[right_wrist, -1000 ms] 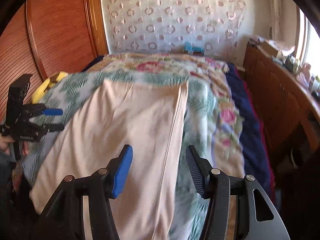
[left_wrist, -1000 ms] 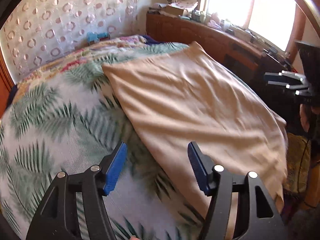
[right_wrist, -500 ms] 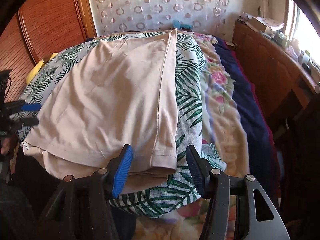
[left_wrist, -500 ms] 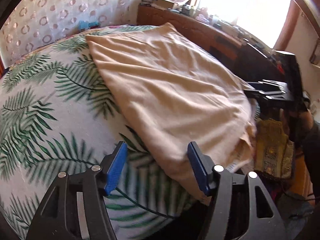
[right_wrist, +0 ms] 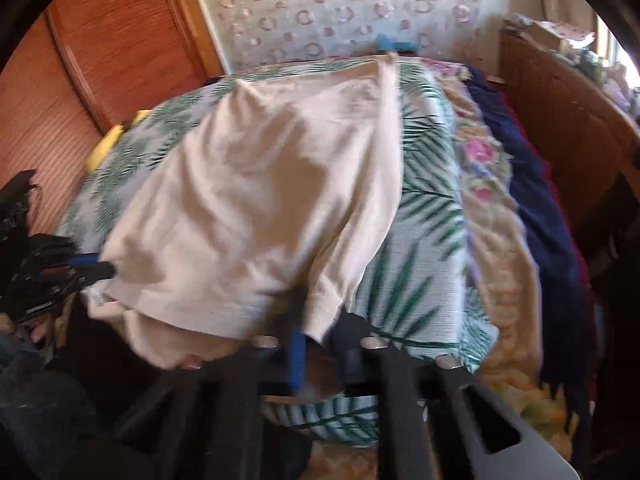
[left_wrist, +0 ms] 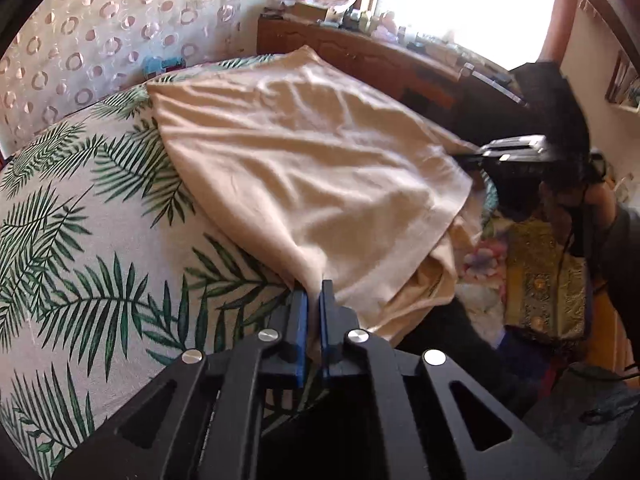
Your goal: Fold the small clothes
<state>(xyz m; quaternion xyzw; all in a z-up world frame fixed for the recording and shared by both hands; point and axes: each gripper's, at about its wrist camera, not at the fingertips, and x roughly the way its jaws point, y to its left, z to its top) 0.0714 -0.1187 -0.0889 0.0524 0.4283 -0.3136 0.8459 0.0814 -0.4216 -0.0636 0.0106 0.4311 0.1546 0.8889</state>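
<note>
The left wrist view alone shows a bright window [left_wrist: 460,4]; the right wrist view, a wooden wardrobe [right_wrist: 100,60]. A beige garment [left_wrist: 312,168] lies rumpled on the palm-print bedspread [left_wrist: 80,240], near corners pinched: left gripper [left_wrist: 313,300] clamped, right gripper [right_wrist: 316,332], blurred, seemingly closing on its hem

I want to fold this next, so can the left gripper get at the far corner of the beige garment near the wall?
Probably not yet. The left gripper is shut on the beige garment at its near edge, and the far corner lies across the bed.
</note>
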